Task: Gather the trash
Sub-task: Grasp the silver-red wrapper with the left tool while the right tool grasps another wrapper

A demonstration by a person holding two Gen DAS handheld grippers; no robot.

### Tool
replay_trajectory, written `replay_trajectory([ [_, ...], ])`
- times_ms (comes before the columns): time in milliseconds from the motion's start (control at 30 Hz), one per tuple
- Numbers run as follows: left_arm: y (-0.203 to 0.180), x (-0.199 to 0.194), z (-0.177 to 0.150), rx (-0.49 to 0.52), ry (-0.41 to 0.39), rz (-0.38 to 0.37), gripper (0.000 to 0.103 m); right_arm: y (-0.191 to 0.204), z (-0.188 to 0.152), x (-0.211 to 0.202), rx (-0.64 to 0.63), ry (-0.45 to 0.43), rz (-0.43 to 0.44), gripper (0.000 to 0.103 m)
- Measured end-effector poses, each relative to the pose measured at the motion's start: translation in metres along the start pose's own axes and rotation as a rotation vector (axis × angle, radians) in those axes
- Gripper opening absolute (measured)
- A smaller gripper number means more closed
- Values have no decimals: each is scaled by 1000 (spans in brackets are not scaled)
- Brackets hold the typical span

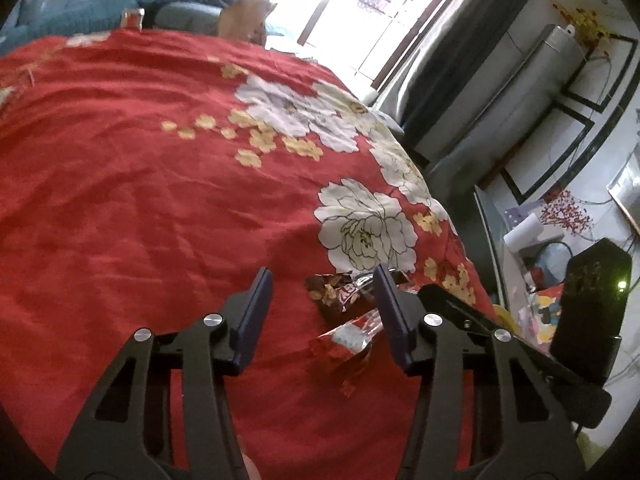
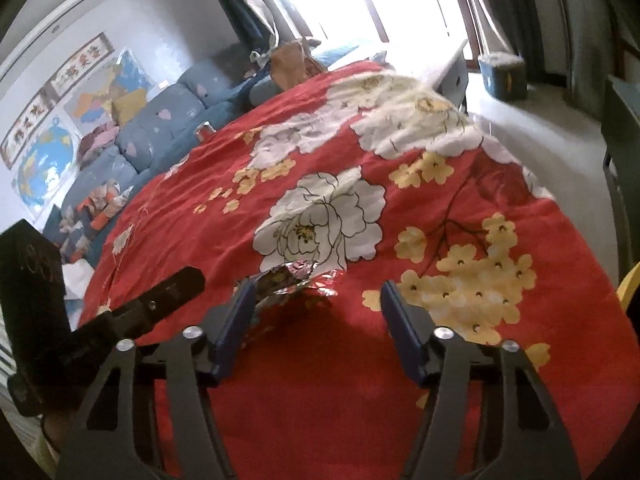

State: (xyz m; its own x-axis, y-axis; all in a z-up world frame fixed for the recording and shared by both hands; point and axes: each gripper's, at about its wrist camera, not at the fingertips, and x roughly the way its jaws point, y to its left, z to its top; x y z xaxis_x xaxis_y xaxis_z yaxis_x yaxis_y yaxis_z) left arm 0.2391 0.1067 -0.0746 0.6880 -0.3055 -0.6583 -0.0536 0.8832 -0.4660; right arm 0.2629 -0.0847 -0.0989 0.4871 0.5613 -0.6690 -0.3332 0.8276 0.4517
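Wrappers (image 1: pixel 344 320) on red cloth (image 1: pixel 140 180), print unreadable; both tools (image 1: pixel 322 280) (image 2: pixel 318 292) gape, gripping nothing.

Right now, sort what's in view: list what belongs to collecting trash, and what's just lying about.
Belongs to the job:
- foil snack wrappers on the red floral cloth
- left claw, open
- right claw, open

Just lying about:
- drink can
- brown paper bag
- blue cushions
- wall maps

A: What trash is lying out?
B: Crumpled brown snack wrapper (image 1: pixel 340 290) is lying on the red floral cloth; a red-and-clear wrapper (image 1: pixel 348 338) is sitting just beside it.
A: Right wrist view?
B: Silver foil lining (image 2: pixel 290 280) is facing up, creased.
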Motion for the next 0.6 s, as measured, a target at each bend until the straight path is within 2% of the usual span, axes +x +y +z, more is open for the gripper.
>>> replay_trajectory([
  [67, -1, 7, 1, -8, 16, -12, 39, -5, -1, 4, 27, 21, 33, 45],
  [100, -1, 10, 1, -18, 27, -26, 38, -7, -1, 4, 38, 24, 46, 43],
  [233, 0, 22, 1, -59, 61, -58, 38, -12, -4, 0, 52, 41, 91, 8],
  [267, 0, 24, 0, -65, 67, -60, 38, -13, -5, -4, 47, 34, 95, 6],
  [333, -2, 29, -1, -70, 77, -62, 36, -15, -7, -12, 40, 22, 98, 2],
  [500, -2, 32, -1, -80, 79, -58, 36, -23, -7, -21, 59, 2, 90, 3],
  [533, -2, 32, -1, -79, 81, -57, 36, -26, -5, -22, 66, -10, 93, 4],
  [600, -2, 34, 1, -85, 86, -56, 36, -29, -2, -23, 69, -14, 86, 13],
])
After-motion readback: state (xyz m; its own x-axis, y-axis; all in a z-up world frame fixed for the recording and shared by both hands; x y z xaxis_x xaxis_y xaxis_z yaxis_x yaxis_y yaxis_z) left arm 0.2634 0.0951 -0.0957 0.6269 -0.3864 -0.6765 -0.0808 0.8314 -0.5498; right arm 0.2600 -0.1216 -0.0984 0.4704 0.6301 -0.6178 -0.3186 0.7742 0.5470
